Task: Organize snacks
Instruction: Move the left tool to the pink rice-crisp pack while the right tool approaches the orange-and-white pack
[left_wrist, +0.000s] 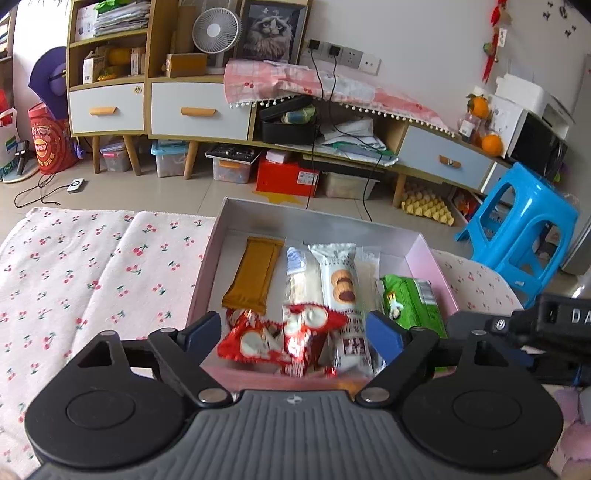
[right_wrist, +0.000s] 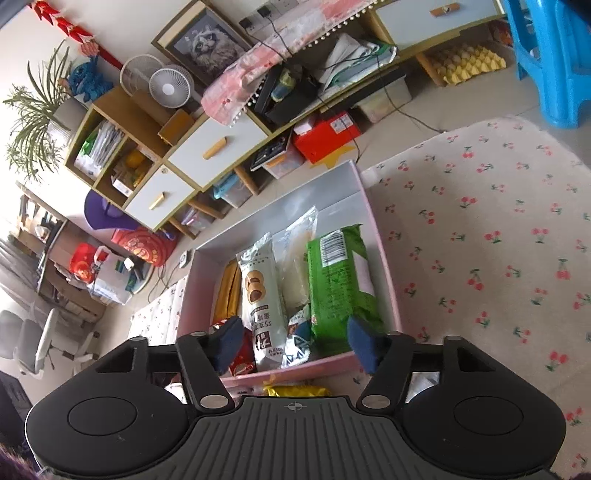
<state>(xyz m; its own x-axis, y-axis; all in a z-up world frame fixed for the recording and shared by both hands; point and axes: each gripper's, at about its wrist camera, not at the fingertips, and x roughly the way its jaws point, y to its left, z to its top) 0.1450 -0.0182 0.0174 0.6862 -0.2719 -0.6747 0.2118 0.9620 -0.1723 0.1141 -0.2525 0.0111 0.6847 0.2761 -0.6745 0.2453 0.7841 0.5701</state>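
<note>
A pink cardboard box (left_wrist: 424, 254) with a pale grey lining sits on a cherry-print cloth (left_wrist: 92, 266), directly ahead of both grippers and packed with wrapped snacks. The left gripper (left_wrist: 293, 336) hangs over the box's near edge with its jaws spread wide and nothing pinched; a crinkled, glossy red-and-white snack packet (left_wrist: 273, 339) lies loose between and just beyond its blue-padded fingertips. Ahead and left of that gripper lies a flat, matte mustard-yellow bar wrapper (left_wrist: 253, 275); straight ahead, a translucent pouch (left_wrist: 299, 280) and a long white biscuit pack (left_wrist: 341, 288) printed with chocolate-filled cookies lie side by side; ahead and right, a shiny green packet (left_wrist: 410, 302) rests against the box's right wall. The right gripper (right_wrist: 295, 341) also stands open above the near rim, empty, its dark blue pads straddling the biscuit pack's end and a small blue-and-white sachet (right_wrist: 299, 339). The green packet's barcoded back reaches away from its right fingertip. Below that gripper, outside the box, a yellow wrapper (right_wrist: 295, 390) peeks out.
</note>
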